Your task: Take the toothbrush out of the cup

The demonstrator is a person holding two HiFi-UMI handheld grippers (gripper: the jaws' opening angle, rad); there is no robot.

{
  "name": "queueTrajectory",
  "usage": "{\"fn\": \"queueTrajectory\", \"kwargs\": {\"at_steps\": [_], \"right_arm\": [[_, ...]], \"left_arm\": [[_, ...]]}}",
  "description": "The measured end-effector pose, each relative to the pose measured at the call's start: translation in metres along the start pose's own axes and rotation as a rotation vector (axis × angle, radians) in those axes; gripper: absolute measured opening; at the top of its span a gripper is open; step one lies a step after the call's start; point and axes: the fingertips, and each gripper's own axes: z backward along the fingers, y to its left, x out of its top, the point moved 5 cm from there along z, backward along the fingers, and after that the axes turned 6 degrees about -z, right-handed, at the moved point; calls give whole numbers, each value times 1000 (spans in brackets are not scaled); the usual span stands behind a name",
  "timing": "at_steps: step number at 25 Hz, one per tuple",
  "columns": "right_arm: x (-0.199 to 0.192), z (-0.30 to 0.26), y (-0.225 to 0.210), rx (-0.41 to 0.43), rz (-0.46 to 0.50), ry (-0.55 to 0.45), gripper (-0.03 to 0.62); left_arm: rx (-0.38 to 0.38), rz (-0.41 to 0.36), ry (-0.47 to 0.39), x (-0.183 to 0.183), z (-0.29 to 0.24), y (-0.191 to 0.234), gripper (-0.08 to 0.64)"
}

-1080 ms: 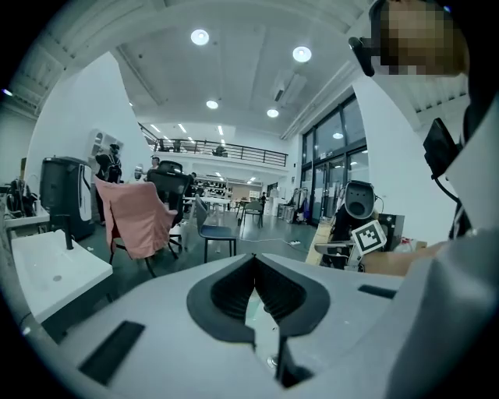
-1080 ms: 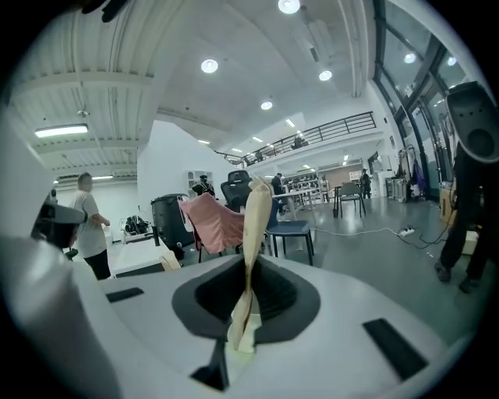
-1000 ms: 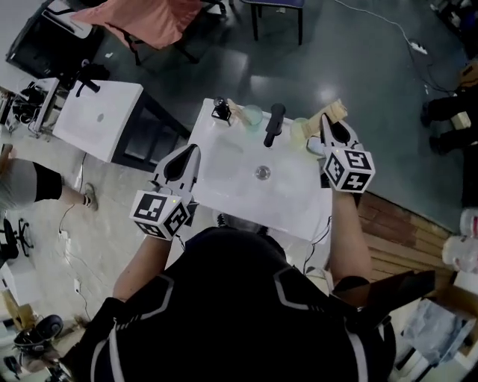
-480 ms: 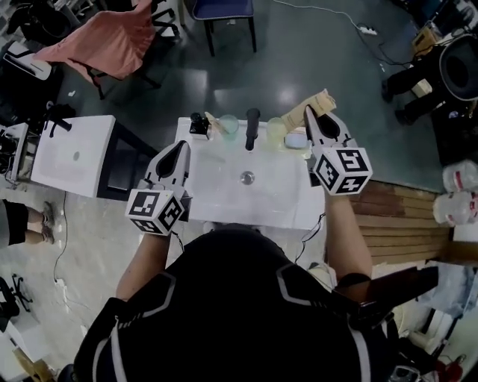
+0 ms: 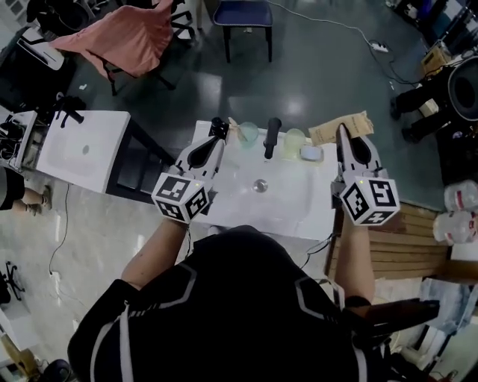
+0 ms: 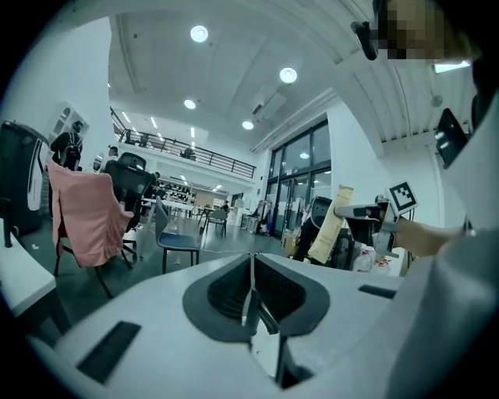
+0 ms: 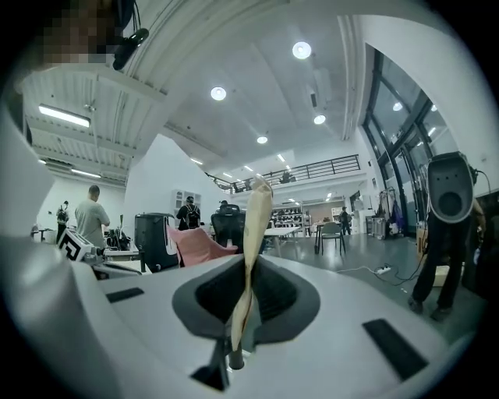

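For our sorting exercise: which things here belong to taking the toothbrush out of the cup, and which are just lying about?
Job: toothbrush, right tool, cup.
Lying about: tap, blue chair, pink cloth.

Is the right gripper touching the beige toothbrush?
Touching. The right gripper has both jaws pressed against the toothbrush, with no gap on either side, as the right gripper view shows.

Black grey-piped shirt (image 5: 239, 298); white left tongs (image 5: 219, 139), right tongs (image 5: 341, 128)
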Motion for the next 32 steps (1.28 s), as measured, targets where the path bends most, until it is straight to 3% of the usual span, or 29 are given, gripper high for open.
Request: {"fn": "queueTrajectory", "kwargs": {"at_steps": [6, 10, 22, 32], "right_arm": [[5, 21, 4, -65, 10, -7, 29], [2, 36, 3, -112, 14, 18, 29], [-7, 85, 2, -253, 10, 38, 29], [-25, 116, -3, -355, 17, 85, 29]], "left_arm": [[51, -40, 56, -25, -16, 11, 11], [56, -75, 129, -54, -37, 14, 127], [66, 2, 225, -124, -94, 27, 146], [161, 34, 291, -162, -128, 43, 167]]}}
